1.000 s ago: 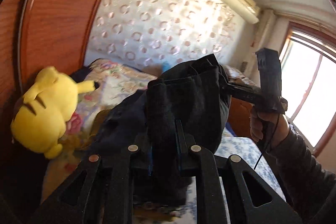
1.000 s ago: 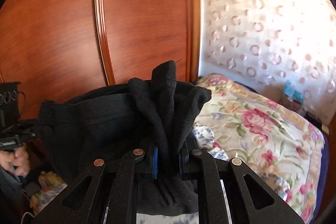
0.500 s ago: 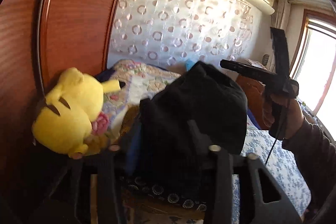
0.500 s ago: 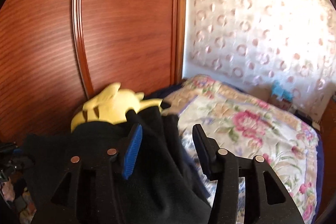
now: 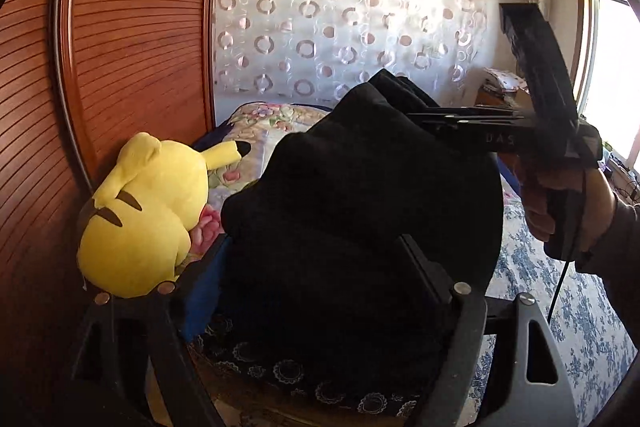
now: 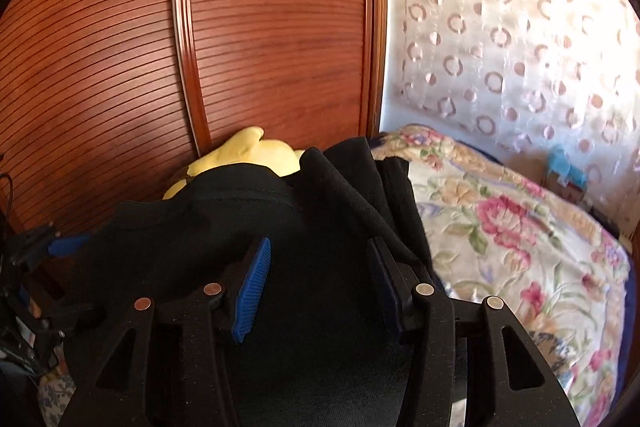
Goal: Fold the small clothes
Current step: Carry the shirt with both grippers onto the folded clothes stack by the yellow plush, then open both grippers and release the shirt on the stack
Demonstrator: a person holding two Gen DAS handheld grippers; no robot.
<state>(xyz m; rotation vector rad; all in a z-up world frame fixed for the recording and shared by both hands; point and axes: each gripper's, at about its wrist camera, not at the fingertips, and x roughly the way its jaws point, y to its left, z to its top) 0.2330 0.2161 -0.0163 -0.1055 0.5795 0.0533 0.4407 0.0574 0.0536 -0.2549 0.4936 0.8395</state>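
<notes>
Only in the left wrist view: right hand (image 5: 560, 203) gripping the right gripper (image 5: 424, 119). Soft black garment (image 6: 320, 327) heaped on the bed (image 6: 520, 247) beside a rounded yellow plush (image 5: 148, 211). Left gripper (image 5: 316, 291) jaws opening, right released; cloth between both, unpinched.

Black gripper (image 6: 320, 283), blue ribbed pads (image 6: 252, 287) (silver screws), grey sleeve (image 5: 616, 251).

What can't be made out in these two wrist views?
- Left wrist view: the black garment hides the bed surface under it and part of the left hand-held gripper.
- Right wrist view: the garment covers most of the yellow plush toy.
- Garment type: bunched, unclear.
</notes>
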